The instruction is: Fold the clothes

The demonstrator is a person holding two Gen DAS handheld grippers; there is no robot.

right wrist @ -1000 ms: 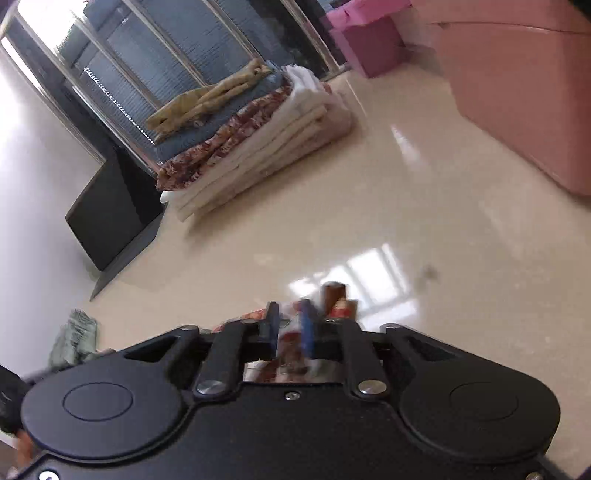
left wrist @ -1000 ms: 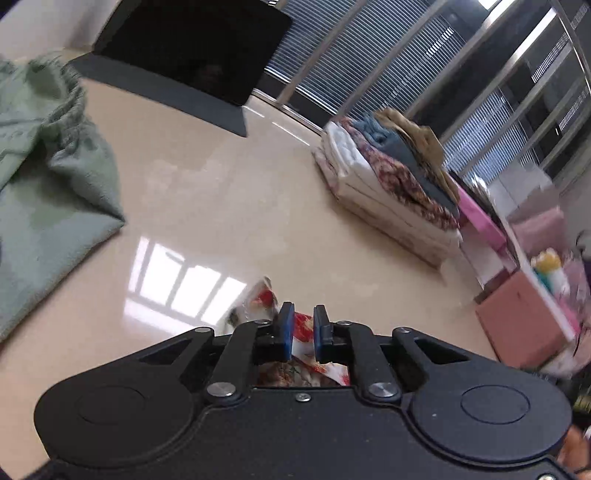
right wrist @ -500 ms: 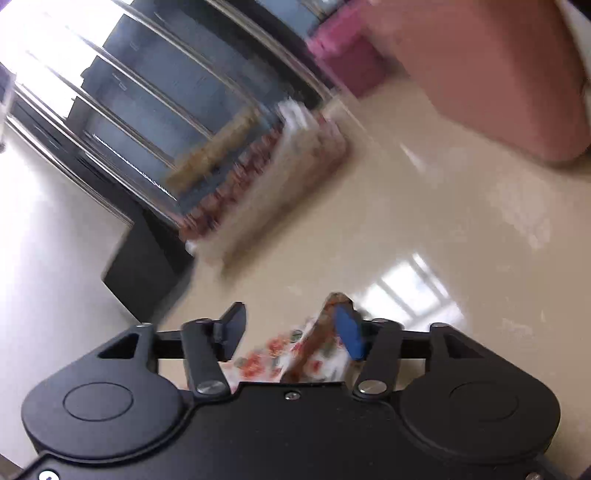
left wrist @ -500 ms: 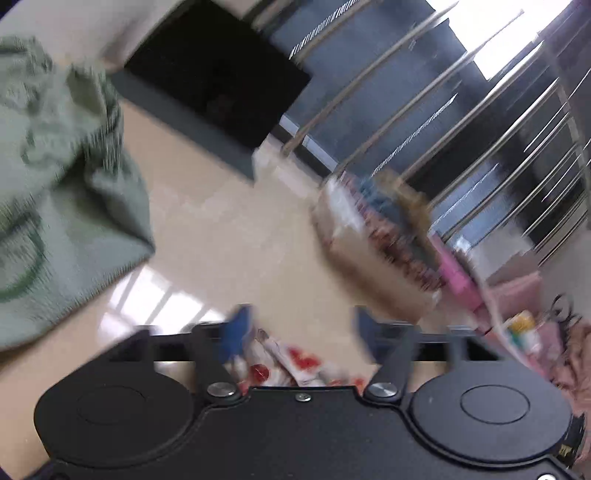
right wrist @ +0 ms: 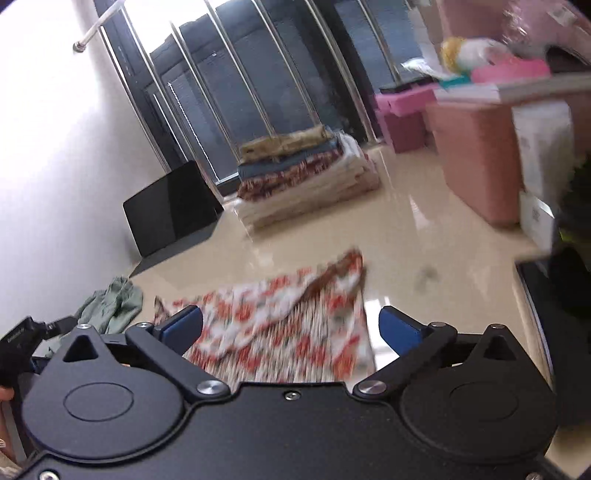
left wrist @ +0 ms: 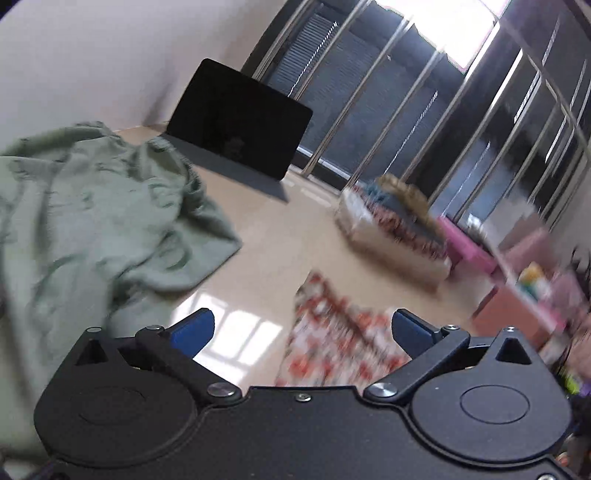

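On the table [right wrist: 424, 229] lies a floral garment [right wrist: 280, 325], thin, limp; judged best pinched at corners; left gripper [left wrist: 301, 330] and right gripper [right wrist: 290, 326] gape wide, holding nothing

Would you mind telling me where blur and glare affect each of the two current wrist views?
Left wrist view: motion blur smears the floral cloth and the folded stack, the window top is blown out, and a window reflection glares on the table. Right wrist view: the floral cloth is smeared, the stack stays fairly sharp, and the upper left is overexposed.
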